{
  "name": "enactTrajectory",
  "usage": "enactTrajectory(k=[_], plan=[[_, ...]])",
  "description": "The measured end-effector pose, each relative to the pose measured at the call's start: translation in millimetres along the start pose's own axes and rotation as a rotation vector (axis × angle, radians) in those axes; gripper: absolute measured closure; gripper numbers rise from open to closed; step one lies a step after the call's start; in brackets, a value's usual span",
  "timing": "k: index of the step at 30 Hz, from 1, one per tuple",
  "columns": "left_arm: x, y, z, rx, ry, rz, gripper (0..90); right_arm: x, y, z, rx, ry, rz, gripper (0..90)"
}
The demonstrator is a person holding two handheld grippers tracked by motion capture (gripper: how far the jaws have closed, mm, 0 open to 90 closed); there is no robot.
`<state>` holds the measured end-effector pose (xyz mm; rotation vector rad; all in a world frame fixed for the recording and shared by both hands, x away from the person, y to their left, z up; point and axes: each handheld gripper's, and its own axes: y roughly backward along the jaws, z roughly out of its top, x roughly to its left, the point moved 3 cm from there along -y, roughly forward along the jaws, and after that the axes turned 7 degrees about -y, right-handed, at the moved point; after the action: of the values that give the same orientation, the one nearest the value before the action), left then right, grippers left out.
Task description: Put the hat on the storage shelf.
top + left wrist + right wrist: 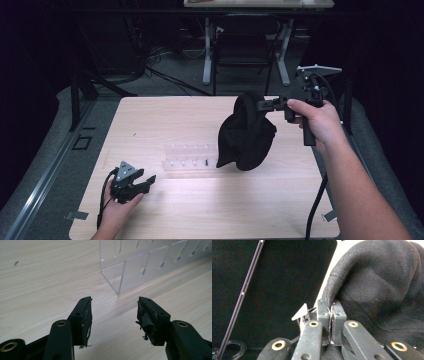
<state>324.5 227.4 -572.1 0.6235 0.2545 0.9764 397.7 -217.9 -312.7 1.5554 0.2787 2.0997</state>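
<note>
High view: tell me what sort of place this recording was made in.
Probably a lab or workshop set up for recording. A bare wooden table stands on grey floor in a darkened room, loose cables trail behind it, and another desk's white legs show at the back.

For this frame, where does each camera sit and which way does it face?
High view: above the person's side, looking forward and down on the wooden table; both forearms come in, the right tool lifting a black cloth.
Left tool view: rides the left tool, low over the table, jaws apart, facing a clear plastic rack.
Right tool view: rides the right tool, jaws clamped on the cloth's edge.
Shared: the high and left tool views both show the rack; the high and right tool views both show the cloth.
</note>
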Motion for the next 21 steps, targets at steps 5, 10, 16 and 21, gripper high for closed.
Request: enactTrajectory(k=[5, 10, 16, 21], plan=[[0.8, 0.2, 0.0, -0.001, 0.0, -0.002, 46.0, 0.4, -11.3, 5.0, 0.008, 0.002, 0.01, 88.3], [0.9, 0.2, 0.0, -0.001, 0.002, -0.002, 46.0, 3.7, -20.9, 9.0, 0.015, 0.011, 0.016, 88.4], [1.3, 0.6, 0.1, -0.003, 0.0, -0.002, 46.0, 5.4, -34.6, 13.0, 0.026, 0.006, 0.014, 88.3], [1.5, 0.6, 0.2, -0.005, 0.002, -0.001, 46.0, 2.8, -41.4, 14.7, 0.035, 0.004, 0.007, 88.4]])
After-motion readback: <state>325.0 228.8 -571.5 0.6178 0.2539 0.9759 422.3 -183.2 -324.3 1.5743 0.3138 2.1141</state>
